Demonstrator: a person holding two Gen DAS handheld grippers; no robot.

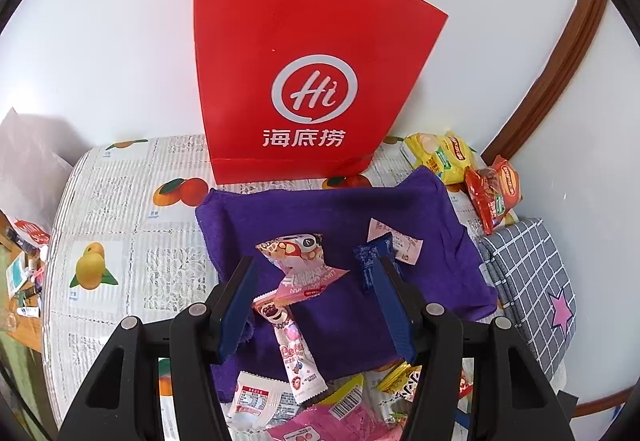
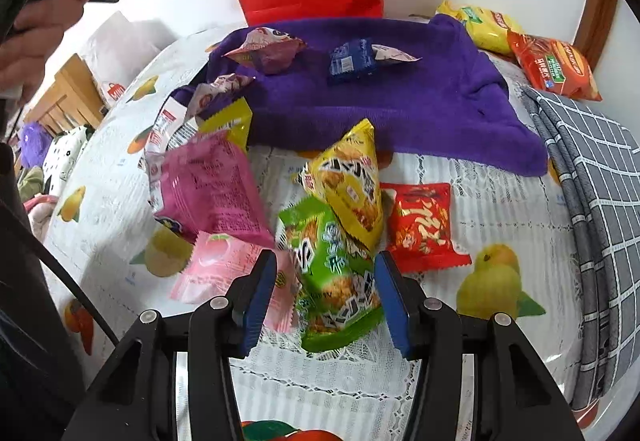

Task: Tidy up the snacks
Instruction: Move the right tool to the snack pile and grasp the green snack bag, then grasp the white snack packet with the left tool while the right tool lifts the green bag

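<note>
Two tools work over my surface [image 2: 500, 197], draped in a lacy white cloth printed with fruit. At the far edge, against the wall, a stiff red paper bag [image 1: 308, 73] stands upright with twisted white handles. In front of it lies a soft purple towel [image 1: 420, 209], rumpled at its near left corner, and to the right a grey checked cushion [image 2: 592, 177] takes up the edge. Crinkly snack packets crowd the near left; the near right stays freer. My right tool [image 2: 326, 297] stands partly open around a glossy green packet [image 2: 332, 281]; whether the pads touch I cannot tell. My left tool [image 1: 316, 301] stands half open over a slim pink packet [image 1: 294, 345], which its frame partly hides.
</note>
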